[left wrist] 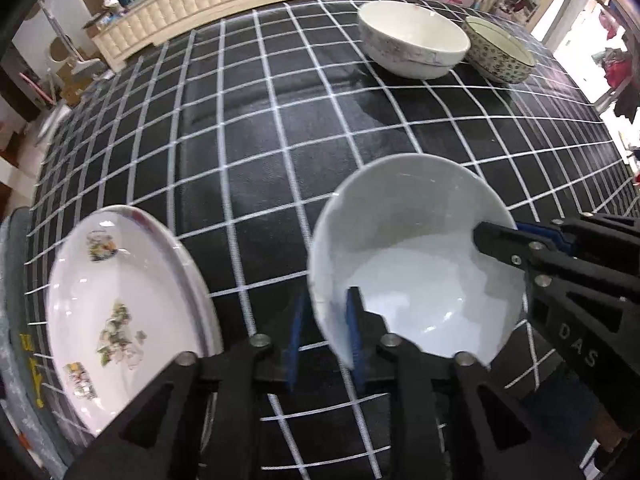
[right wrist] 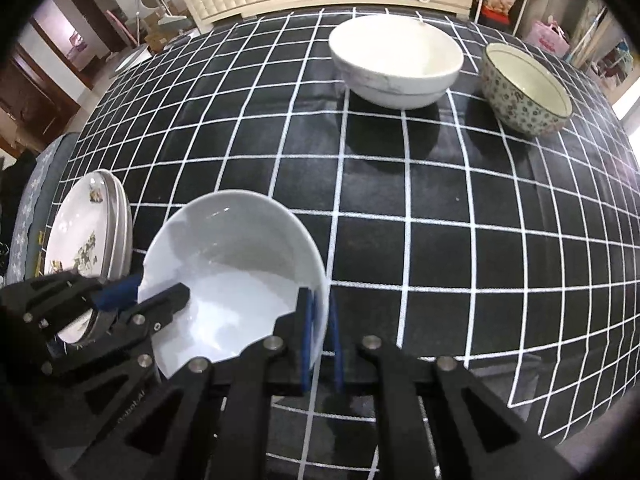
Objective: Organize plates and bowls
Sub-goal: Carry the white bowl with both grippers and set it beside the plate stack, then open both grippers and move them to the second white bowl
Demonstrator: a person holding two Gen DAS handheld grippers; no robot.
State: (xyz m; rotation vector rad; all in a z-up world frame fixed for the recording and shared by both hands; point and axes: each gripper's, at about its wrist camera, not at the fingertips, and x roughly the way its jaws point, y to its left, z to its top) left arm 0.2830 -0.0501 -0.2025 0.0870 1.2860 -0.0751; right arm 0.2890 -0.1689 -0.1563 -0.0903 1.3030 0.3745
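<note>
Gripping opposite sides of one plain white bowl (left wrist: pixel 416 276), both tongs are nearly closed on its wall: the left tongs (left wrist: pixel 322 336) have one blue pad inside the near-left rim and one outside it, and the right tongs (right wrist: pixel 320 340) pinch the near-right rim the same way, each showing only a wall's thickness of gap. From the left wrist view the right tongs (left wrist: pixel 504 236) reach in over the bowl's right rim; from the right wrist view the left tongs (right wrist: pixel 156 300) come in over its left rim, so the bowl sits directly between the two hands, tipped a little with its opening facing forward and up; whether it is clear of the bench (right wrist: pixel 400 208) I cannot tell. The relation that matters next is straight ahead: the stacked white bowls (right wrist: pixel 396 60) stand at the far side of the checked cloth, well apart from the held bowl and slightly right of it, with the patterned bowl (right wrist: pixel 524 92) just beside them further right. The right hand looks marginally nearer that stack. A pile of decorated plates (left wrist: pixel 128 312) lies just left of the held bowl, near the left hand. Both hands are held low and level, fingers pointing toward the far bowls.
</note>
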